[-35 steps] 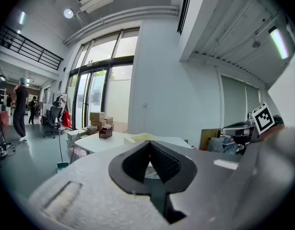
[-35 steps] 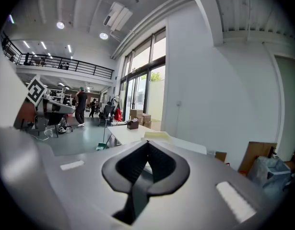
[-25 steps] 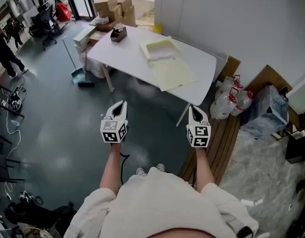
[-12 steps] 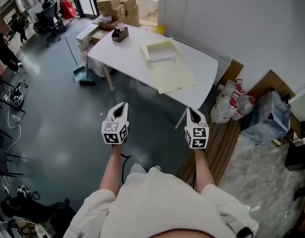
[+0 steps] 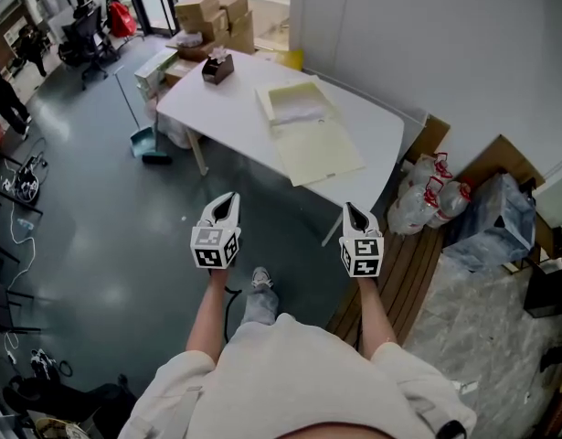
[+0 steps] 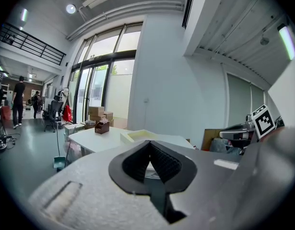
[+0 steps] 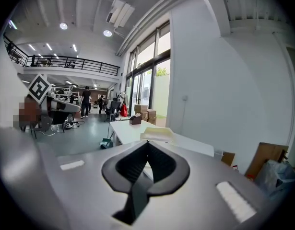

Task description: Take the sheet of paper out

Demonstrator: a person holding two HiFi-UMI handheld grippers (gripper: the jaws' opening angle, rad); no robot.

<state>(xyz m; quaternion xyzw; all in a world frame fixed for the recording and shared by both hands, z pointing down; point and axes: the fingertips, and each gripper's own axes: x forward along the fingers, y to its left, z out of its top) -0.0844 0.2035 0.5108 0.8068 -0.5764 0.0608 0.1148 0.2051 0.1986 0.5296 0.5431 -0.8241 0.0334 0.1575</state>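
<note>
With the left tongs [image 5: 226, 199] and right tongs [image 5: 352, 210] both clenched empty, near the person, they could shove or crumple the sheet of paper [image 5: 301, 110], seemingly inside the yellow folder [image 5: 322, 149] on the far surface [image 5: 221, 99], unless opened first.

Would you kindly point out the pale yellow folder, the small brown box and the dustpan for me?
pale yellow folder [image 5: 321, 150]: head view, on its flat open flap.
small brown box [image 5: 217, 68]: head view, on its side wall.
dustpan [image 5: 143, 141]: head view, on the pan at floor level.
</note>
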